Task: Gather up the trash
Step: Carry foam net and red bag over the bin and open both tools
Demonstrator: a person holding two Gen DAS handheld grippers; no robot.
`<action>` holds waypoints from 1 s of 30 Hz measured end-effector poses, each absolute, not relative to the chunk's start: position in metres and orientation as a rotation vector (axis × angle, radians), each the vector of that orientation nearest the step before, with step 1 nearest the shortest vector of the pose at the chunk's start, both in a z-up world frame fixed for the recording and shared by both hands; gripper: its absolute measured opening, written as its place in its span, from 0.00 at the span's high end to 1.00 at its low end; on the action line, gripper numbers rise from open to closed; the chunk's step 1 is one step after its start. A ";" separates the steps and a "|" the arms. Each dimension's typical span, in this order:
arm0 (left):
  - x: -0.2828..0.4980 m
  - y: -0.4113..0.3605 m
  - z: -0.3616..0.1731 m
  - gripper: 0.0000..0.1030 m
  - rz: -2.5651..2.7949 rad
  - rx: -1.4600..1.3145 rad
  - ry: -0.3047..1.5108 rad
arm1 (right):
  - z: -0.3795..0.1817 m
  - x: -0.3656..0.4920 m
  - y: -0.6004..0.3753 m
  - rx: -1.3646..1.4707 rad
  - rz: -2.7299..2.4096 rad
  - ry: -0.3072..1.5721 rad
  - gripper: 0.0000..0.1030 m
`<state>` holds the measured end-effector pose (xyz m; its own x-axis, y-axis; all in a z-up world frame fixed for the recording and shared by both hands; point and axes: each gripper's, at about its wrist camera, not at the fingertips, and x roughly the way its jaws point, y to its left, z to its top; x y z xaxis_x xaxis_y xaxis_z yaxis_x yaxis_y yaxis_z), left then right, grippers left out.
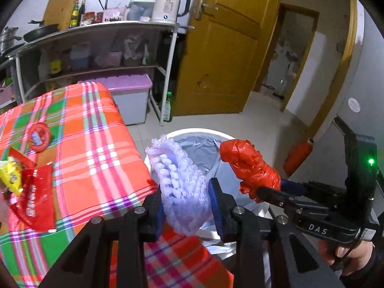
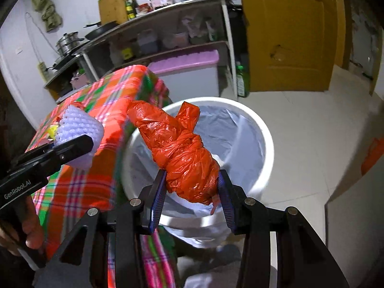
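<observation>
Left gripper (image 1: 186,202): fingers clamped on white foam net (image 1: 178,180), held at the table (image 1: 100,144) edge beside the lined bin (image 2: 261,139).
Right gripper (image 2: 192,192): fingers clamped on knotted red bag (image 2: 182,153), poised over the bin mouth, likely for dropping.
Wrappers (image 1: 31,192) remain on the table.

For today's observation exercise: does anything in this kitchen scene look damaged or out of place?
Yes. The wooden door has a gouged, chipped patch on its lower panel, and snack wrappers lie loose on the plaid tablecloth, not yet in the bin.
</observation>
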<state>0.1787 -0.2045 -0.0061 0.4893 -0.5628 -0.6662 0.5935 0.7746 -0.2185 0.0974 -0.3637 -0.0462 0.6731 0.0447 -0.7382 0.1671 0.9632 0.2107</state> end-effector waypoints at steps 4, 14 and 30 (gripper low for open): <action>0.188 -0.220 -0.017 0.66 -0.716 0.048 0.835 | -0.055 0.103 -0.372 0.288 -0.086 0.855 0.58; 0.208 -0.229 -0.032 0.45 -0.733 0.007 0.902 | -0.068 0.107 -0.377 0.314 -0.088 0.872 0.56; 0.197 -0.207 -0.020 0.42 -0.699 -0.034 0.862 | -0.063 0.095 -0.378 0.331 -0.082 0.844 0.48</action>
<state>0.1968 -0.2068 -0.0202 0.4454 -0.5768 -0.6847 0.5508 0.7795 -0.2984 0.0955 -0.3781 -0.0628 0.6646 0.0595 -0.7448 0.2014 0.9457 0.2553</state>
